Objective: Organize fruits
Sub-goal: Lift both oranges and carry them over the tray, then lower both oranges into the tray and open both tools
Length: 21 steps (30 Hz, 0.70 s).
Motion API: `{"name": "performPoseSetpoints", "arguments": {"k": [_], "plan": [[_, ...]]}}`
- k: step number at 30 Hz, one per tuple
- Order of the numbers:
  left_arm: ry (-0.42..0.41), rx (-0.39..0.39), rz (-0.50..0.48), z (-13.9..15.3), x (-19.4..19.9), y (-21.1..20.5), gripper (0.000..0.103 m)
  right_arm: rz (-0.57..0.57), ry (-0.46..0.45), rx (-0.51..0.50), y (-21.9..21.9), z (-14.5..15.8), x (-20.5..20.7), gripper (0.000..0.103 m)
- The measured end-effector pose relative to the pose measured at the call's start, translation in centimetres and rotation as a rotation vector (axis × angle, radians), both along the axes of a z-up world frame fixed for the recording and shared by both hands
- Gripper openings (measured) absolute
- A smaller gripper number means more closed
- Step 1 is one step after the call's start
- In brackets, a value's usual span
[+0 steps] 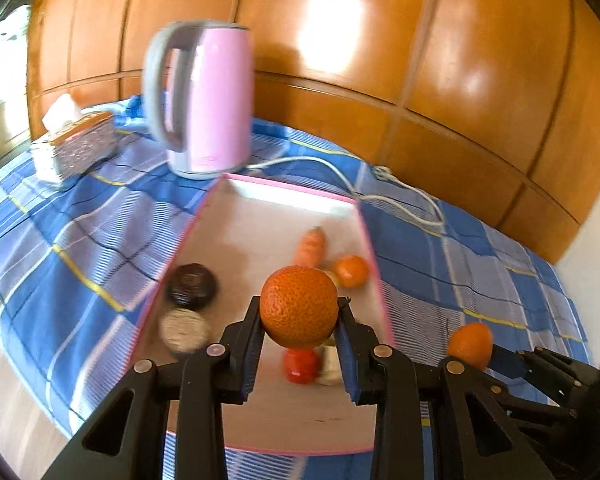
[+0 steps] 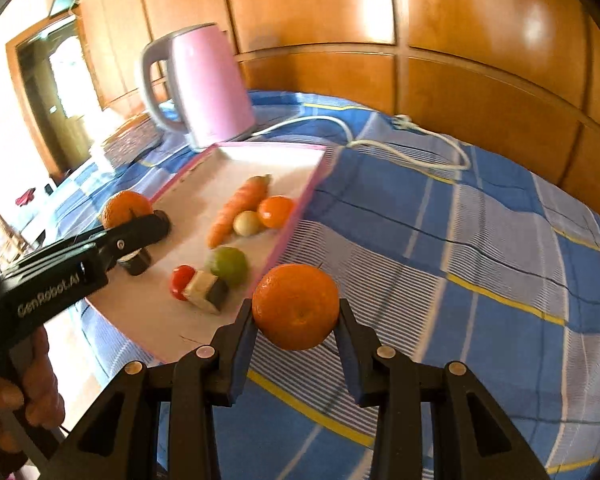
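Each hand-held gripper clamps an orange, seemingly to carry both to the tray at once. The left hand-held gripper holds its orange above the pink-rimmed tray; the right hand-held gripper holds its orange just beside the rim, over the checked cloth. Ahead lie a carrot, a small orange, a lime, a tomato and perhaps two dark blurred lids.

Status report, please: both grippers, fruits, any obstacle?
Left gripper shut on orange, above tray. Right gripper shut on second orange, beside tray. No obstacle.
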<state>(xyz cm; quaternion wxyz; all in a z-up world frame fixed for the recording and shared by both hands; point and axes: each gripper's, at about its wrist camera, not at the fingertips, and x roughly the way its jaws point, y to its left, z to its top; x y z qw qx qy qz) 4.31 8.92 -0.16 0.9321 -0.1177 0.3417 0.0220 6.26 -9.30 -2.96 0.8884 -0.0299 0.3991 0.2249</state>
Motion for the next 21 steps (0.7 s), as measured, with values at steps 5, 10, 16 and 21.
{"name": "performPoseSetpoints", "arguments": {"k": [5,10,16,21], "plan": [[-0.007,-0.015,0.050,0.2,0.0,2.3,0.034,0.027,0.015,0.015,1.7,0.3,1.0,0.039],[0.004,-0.032,0.064,-0.2,0.3,3.4,0.034,0.052,0.007,0.034,3.5,1.3,1.9,0.039],[0.013,-0.024,0.044,-0.4,1.1,3.4,0.034,0.036,0.031,0.078,4.8,1.9,3.6,0.039],[0.017,-0.034,0.055,-0.2,2.3,3.8,0.034,0.053,0.014,0.048,5.9,1.7,3.7,0.039]]}}
